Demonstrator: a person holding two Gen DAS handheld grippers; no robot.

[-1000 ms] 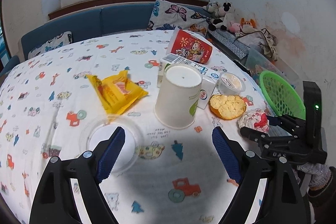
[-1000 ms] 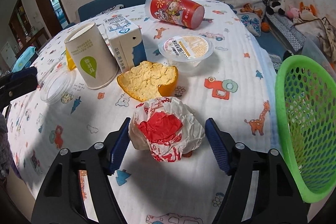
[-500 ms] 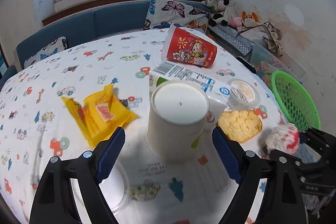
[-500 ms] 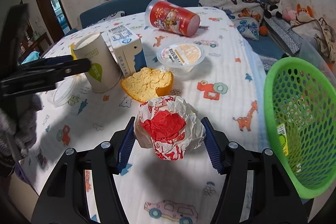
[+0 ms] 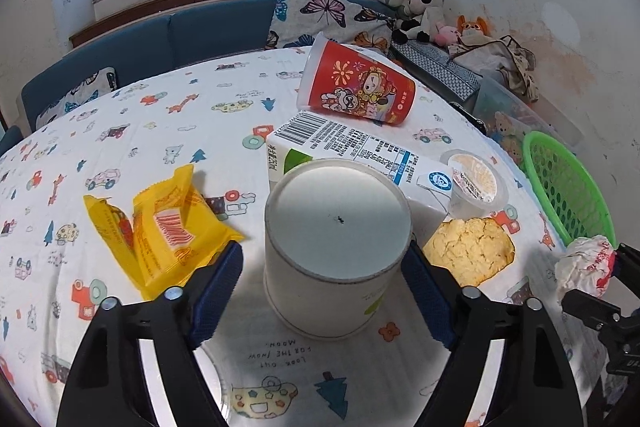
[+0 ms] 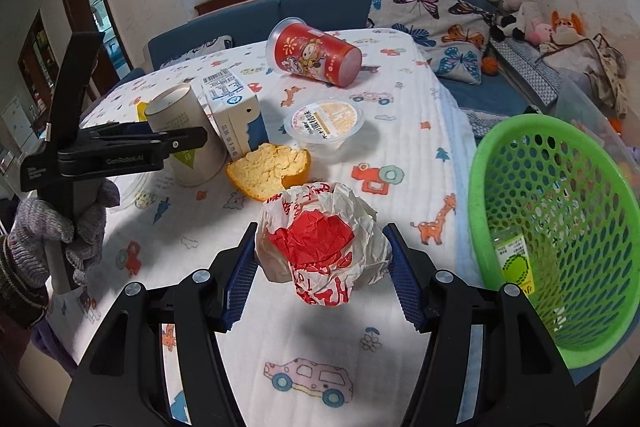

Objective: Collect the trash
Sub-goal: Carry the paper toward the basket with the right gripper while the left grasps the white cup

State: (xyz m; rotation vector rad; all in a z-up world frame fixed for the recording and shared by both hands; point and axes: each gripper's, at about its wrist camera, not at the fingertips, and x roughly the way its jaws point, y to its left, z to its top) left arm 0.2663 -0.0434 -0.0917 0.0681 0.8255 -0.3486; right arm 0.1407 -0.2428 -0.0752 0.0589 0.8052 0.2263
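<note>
At the centre of the right wrist view, a crumpled wrapper is pinched between the jaws of the right gripper, lifted off the tablecloth, left of the green basket. The soft paper could slip out short of the rim. In the left wrist view, the left gripper is spread around an upside-down paper cup, which could be tipped by a one-sided squeeze.

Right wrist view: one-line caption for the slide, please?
Right hand-held gripper clamps crumpled wrapper above the table, beside green basket.
</note>
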